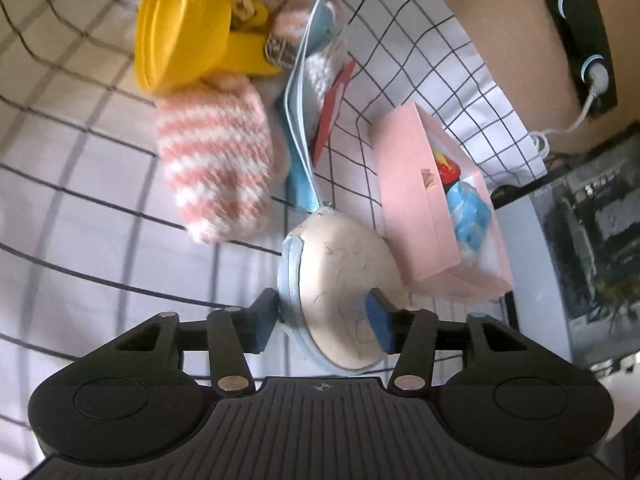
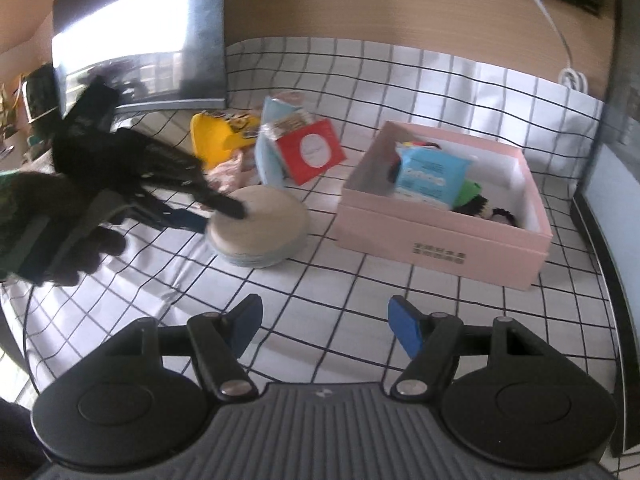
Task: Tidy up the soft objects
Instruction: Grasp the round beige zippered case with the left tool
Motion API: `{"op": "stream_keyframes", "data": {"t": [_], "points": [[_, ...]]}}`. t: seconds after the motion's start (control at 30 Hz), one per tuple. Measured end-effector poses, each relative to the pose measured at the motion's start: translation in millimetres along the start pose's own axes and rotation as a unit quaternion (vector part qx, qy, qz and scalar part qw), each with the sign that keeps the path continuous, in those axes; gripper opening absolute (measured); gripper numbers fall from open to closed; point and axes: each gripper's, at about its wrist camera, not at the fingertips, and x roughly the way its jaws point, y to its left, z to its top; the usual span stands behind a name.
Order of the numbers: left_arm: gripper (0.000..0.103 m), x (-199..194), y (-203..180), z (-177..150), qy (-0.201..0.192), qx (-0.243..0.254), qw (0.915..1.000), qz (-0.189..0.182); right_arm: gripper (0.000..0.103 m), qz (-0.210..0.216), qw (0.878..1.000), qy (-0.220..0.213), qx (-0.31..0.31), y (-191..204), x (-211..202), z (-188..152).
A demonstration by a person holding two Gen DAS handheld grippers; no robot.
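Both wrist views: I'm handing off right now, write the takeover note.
Left gripper: shut on the round beige pad, beside the pink box.
Right gripper: open, holding nothing, above the checked cloth.
Done: blue packet and some other items sit in the box.
Left: pad, striped sock, red packet, yellow cup still outside.

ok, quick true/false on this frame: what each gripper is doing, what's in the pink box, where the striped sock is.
1. The left gripper is shut on the round beige pad. True.
2. The right gripper holds a sock. False: it is open, with nothing between its fingers.
3. The pink box is empty. False: a blue packet and other items lie inside.
4. The pink-and-white striped sock lies outside the box, on the checked cloth. True.
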Motion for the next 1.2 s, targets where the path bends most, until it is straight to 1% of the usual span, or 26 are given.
{"op": "stream_keyframes", "data": {"t": [0.07,0.1,0.2,0.3,0.33,0.4,0.47,0.5,0.53,0.57,0.67,0.73,0.8,0.87,0.97,1.0,1.07,1.13,1.2], "points": [[0.055,9,-3,0,-0.003,-0.003,0.9999,-0.016,0.070,-0.003,1.000,0.000,-0.004,1,-3,-1],[0.055,13,-7,1,-0.005,-0.001,0.9998,-0.018,0.070,-0.006,1.000,0.001,-0.005,0,-5,-2],[0.057,22,-17,3,-0.013,0.004,0.9998,-0.014,0.070,-0.019,1.000,0.005,0.008,-7,-9,-7],[0.055,24,-20,7,-0.020,-0.017,0.9996,-0.012,0.070,-0.033,0.999,0.006,0.024,-14,-13,-11],[0.053,22,-24,7,-0.024,-0.011,0.9996,-0.007,0.070,-0.037,0.999,0.005,0.028,-17,-15,-13],[0.049,16,-39,7,-0.036,0.027,0.9990,0.001,0.070,-0.043,0.998,0.003,0.037,-22,-18,-16],[0.041,9,-52,5,-0.041,0.059,0.9974,-0.013,0.070,-0.047,0.998,0.004,0.045,-26,-19,-19],[0.041,7,-59,4,-0.040,0.070,0.9962,-0.031,0.070,-0.048,0.998,0.005,0.047,-28,-19,-21],[0.041,6,-65,4,-0.040,0.081,0.9951,-0.040,0.070,-0.050,0.998,0.006,0.049,-29,-19,-23],[0.042,7,-72,5,-0.038,0.092,0.9942,-0.040,0.070,-0.053,0.997,0.008,0.050,-30,-18,-24],[0.044,20,-90,5,-0.034,0.129,0.9910,0.002,0.070,-0.062,0.997,0.016,0.049,-31,-15,-26],[0.048,33,-96,7,-0.029,0.133,0.9901,0.035,0.070,-0.070,0.996,0.019,0.046,-31,-14,-27],[0.049,43,-96,9,-0.026,0.124,0.9908,0.048,0.070,-0.074,0.996,0.020,0.045,-32,-14,-28],[0.050,54,-97,10,-0.016,0.118,0.9916,0.050,0.070,-0.076,0.996,0.021,0.047,-34,-15,-30],[0.050,69,-100,5,0.003,0.125,0.9906,0.055,0.070,-0.083,0.995,0.025,0.052,-38,-15,-34],[0.049,71,-102,3,0.000,0.128,0.9900,0.059,0.070,-0.086,0.994,0.025,0.055,-39,-16,-35],[0.046,67,-104,-1,-0.017,0.133,0.9891,0.061,0.070,-0.092,0.994,0.025,0.060,-42,-18,-37],[0.045,59,-103,-3,-0.035,0.128,0.9896,0.055,0.070,-0.095,0.993,0.025,0.067,-48,-20,-38],[0.045,51,-99,-5,-0.041,0.117,0.9914,0.041,0.070,-0.095,0.993,0.027,0.070,-52,-19,-38]]}}
